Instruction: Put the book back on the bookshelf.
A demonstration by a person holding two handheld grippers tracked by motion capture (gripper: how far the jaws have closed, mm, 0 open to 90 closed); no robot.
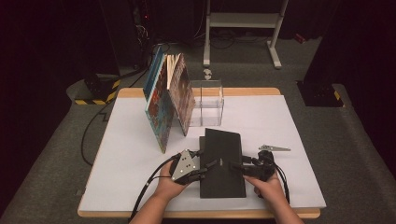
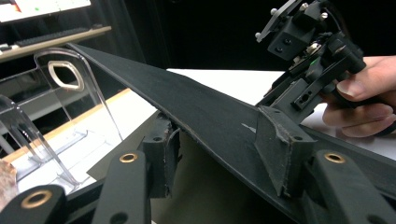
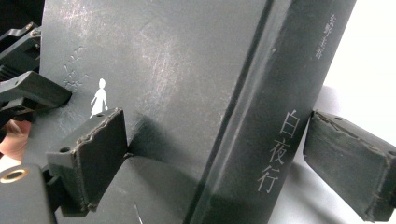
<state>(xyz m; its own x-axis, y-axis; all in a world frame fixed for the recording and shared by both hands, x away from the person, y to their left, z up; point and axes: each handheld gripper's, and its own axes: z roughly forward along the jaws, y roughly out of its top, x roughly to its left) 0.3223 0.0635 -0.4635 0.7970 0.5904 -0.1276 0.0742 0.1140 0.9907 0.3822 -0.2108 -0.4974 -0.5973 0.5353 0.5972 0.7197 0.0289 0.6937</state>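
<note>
A black book point(image 1: 223, 161) lies flat at the front middle of the white table point(image 1: 289, 121). My left gripper point(image 1: 205, 166) comes at its left edge. In the left gripper view the left gripper point(image 2: 219, 151) has one pad point(image 2: 280, 149) on the slanting black cover point(image 2: 196, 107) and the other pad point(image 2: 161, 154) under it, both touching. My right gripper point(image 1: 239, 166) sits at the book's right side. In the right gripper view the right gripper point(image 3: 219, 158) straddles the spine point(image 3: 275, 140) with white characters. One pad point(image 3: 93, 158) rests on the cover, the other pad point(image 3: 350, 163) stands just off the spine.
Two colourful books point(image 1: 168, 100) stand leaning at the back left of the table. A clear plastic bookstand point(image 1: 208, 100) stands beside them, close behind the black book, and its clear plates point(image 2: 65, 93) appear in the left gripper view. Bare white table lies to the right.
</note>
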